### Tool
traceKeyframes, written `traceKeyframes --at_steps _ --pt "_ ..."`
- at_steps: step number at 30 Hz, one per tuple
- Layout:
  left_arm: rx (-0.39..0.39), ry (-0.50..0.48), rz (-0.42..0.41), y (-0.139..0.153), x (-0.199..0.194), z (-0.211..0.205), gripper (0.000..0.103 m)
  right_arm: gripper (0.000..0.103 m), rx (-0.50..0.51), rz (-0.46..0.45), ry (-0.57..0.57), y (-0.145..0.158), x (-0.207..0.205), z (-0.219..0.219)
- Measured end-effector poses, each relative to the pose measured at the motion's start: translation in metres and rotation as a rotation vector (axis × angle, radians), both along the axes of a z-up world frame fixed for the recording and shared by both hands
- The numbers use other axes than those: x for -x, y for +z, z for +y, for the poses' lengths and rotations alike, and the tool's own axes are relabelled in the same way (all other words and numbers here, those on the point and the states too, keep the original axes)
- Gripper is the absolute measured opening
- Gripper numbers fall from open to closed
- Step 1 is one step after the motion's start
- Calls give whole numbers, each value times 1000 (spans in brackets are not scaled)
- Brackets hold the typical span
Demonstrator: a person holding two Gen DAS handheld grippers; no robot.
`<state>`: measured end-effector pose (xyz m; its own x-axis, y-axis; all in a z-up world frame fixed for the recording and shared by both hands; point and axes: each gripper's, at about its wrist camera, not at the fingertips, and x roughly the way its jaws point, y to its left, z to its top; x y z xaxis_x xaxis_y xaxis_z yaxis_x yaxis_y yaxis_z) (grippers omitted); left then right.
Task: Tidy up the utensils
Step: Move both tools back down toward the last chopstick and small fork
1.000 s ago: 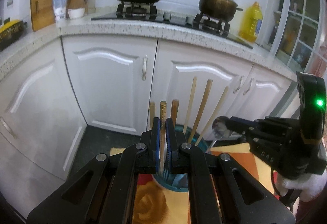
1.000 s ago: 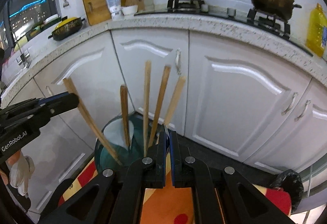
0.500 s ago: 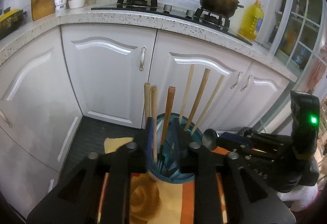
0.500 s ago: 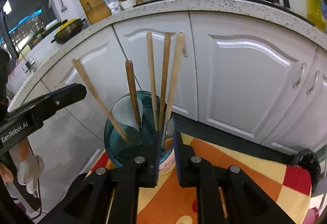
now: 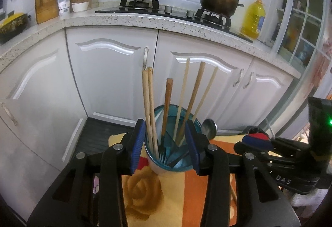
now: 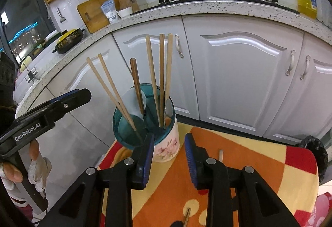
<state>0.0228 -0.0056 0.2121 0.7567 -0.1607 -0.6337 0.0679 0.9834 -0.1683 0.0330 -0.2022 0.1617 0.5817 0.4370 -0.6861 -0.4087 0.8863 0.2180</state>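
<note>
Utensil holder standing on the desk, both hand-held grippers parted and holding nothing.

The left hand-held gripper has its jaws opening; the blue pads stand on either side of the holder's rim without pressing it. The right hand-held gripper also has its jaws opening, with only the patterned cloth and the holder's lower edge between them. The teal-rimmed holder sits near the corner of the desk, in front of white cabinet doors. It contains chopsticks, a brown-handled utensil, a fork and a spoon. One loose stick lies on the cloth beside the right gripper.
</note>
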Motion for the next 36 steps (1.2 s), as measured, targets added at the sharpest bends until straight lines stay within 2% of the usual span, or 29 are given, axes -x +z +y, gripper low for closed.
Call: traceKeyframes --at_steps 3,14,18,21,25,29,33,36 --pt "-16 -5 -7 -2 10 -6 41 37 -4 -15 -18 1 11 -6" --pt "-53 -30 1 -14 37 -30 42 44 -13 -47 -99 3 45 -32" --pt "-54 -45 11 -19 43 -38 42 58 -16 -64 -127 2 57 -45" --pt "-58 -61 20 -25 48 -45 42 58 -18 -61 -146 -2 63 -55" --pt "-66 -88 39 -33 51 -52 42 64 -8 -48 -172 -10 69 -69" --pt "-35 -143 71 -44 54 -59 42 66 22 -20 -200 -25 74 -83" --pt "-16 -189 118 -60 56 -65 42 66 32 44 -223 -49 78 -99" --pt "10 -236 187 -78 54 -73 42 66 25 107 -240 -71 80 -109"
